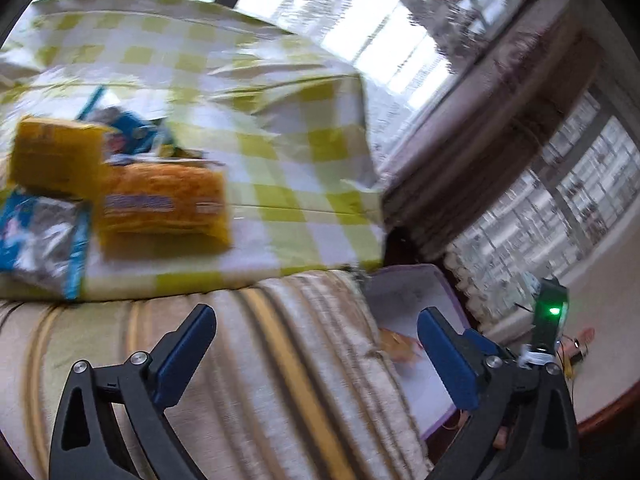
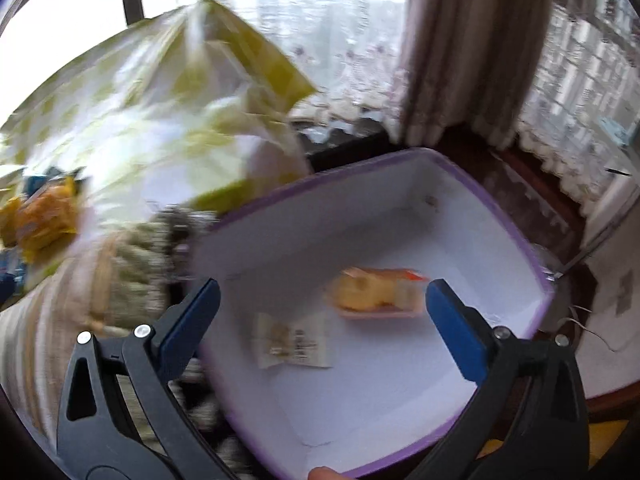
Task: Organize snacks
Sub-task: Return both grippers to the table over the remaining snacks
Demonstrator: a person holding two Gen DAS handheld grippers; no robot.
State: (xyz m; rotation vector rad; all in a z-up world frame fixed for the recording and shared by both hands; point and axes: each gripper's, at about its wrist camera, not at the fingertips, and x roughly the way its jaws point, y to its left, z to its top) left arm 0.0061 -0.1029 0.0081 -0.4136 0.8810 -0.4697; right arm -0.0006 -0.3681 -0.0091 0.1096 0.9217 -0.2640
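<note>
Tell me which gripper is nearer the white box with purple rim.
Right. The right gripper hangs open directly over the white box with purple rim; the left gripper, also open, is over the striped cushion beside it.

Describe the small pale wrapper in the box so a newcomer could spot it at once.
Find the white box with a purple rim beside the striped cushion. Two snacks lie on its floor. The pale wrapper is the flat, cream one with dark print, nearer the camera than the yellow cake pack with a pink and orange edge.

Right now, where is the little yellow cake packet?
In the right wrist view the yellow cake packet lies inside the purple-rimmed white box, right of a small white wrapper.
</note>
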